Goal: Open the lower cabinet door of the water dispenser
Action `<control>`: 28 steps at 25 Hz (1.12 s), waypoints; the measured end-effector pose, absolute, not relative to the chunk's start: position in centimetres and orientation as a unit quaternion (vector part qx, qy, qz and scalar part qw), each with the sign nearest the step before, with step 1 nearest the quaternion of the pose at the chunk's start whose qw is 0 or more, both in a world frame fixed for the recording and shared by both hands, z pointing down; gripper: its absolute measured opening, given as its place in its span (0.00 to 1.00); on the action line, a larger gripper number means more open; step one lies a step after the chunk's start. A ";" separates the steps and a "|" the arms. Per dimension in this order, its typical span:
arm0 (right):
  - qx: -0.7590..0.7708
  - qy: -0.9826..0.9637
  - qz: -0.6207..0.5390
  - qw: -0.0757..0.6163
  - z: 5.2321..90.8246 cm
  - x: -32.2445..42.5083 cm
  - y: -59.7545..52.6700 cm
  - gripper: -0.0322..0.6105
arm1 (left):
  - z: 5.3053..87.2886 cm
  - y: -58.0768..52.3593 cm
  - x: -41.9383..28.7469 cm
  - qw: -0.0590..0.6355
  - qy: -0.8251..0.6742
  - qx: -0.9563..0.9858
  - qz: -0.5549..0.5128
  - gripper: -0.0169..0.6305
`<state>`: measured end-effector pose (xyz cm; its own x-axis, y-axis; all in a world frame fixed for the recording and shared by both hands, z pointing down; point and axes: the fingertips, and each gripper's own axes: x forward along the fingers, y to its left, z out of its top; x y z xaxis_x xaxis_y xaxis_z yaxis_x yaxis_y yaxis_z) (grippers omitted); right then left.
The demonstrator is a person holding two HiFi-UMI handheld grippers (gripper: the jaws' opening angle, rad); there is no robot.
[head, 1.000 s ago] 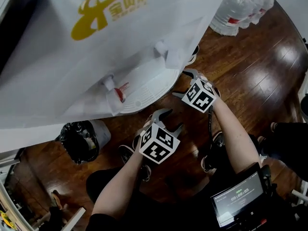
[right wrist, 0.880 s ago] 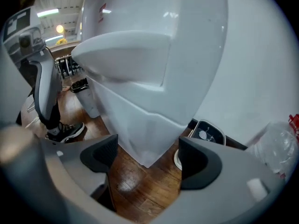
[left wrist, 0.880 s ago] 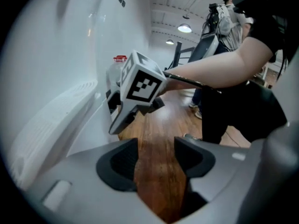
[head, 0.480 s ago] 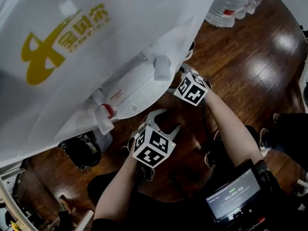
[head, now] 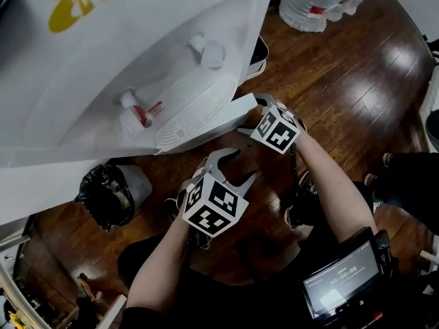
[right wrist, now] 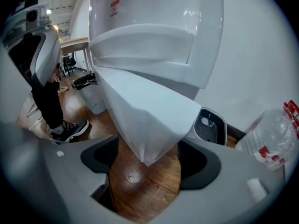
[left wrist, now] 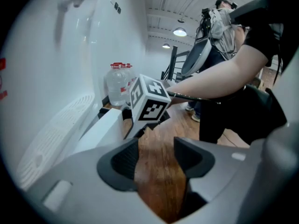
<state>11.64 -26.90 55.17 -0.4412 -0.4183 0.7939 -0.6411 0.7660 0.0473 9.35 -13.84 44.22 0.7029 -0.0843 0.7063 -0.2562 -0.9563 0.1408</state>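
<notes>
At the right foot of the water dispenser [head: 137, 46], bracketing the free corner of the swung-out lower cabinet door [head: 226, 112] with the right tongs [head: 255, 115], released and spread to either side of it. Holding the left tongs [head: 236, 166] nearer, likewise released, grasping nothing over the wooden floor [head: 329, 67].

Dark glossy wooden floor [head: 357, 88], white water dispenser [head: 103, 67] standing on it, large water bottles [head: 312, 5] grouped beyond, bin [head: 110, 197] lined with black bag near dispenser, person's shoe [head: 300, 210].
</notes>
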 end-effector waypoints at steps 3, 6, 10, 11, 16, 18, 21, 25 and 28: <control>0.300 -0.833 0.135 0.444 55.1 12.0 -23.8 0.67 | 43.4 -11.7 10.2 0.109 -0.086 0.920 0.366 0.42; 0.281 -0.831 0.131 0.461 55.0 12.3 -20.5 0.67 | 43.2 -9.2 10.9 0.102 -0.076 0.922 0.365 0.42; 0.254 -0.826 0.136 0.484 54.4 12.6 -17.1 0.53 | 43.2 -6.6 10.3 0.093 -0.071 0.922 0.370 0.42; 0.260 -0.828 0.130 0.480 53.7 12.6 -17.1 0.49 | 43.1 -6.3 9.9 0.093 -0.077 0.922 0.369 0.42; 0.307 -0.841 0.108 0.432 50.3 10.9 -17.3 0.47 | 41.5 -6.4 7.3 0.127 -0.151 0.922 0.332 0.40; 0.305 -0.840 0.102 0.438 50.4 10.5 -16.3 0.44 | 41.1 -6.8 5.7 0.149 -0.198 0.915 0.317 0.40; 0.294 -0.843 0.100 0.439 50.7 9.6 -13.7 0.43 | 41.5 -7.2 3.1 0.178 -0.267 0.896 0.307 0.40; 0.273 -0.847 0.089 0.447 51.0 7.9 -10.6 0.43 | 40.4 -7.5 0.7 0.163 -0.339 0.879 0.295 0.40; 0.268 -0.847 0.084 0.451 51.2 6.8 -9.1 0.43 | 38.6 -7.5 -0.8 0.148 -0.374 0.877 0.262 0.40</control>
<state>6.85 -9.05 51.15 -0.4498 -0.3785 0.8090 -0.5303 0.8420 0.0991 -0.80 -7.48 38.61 0.5831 -0.5780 0.5709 -0.7335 -0.6767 0.0640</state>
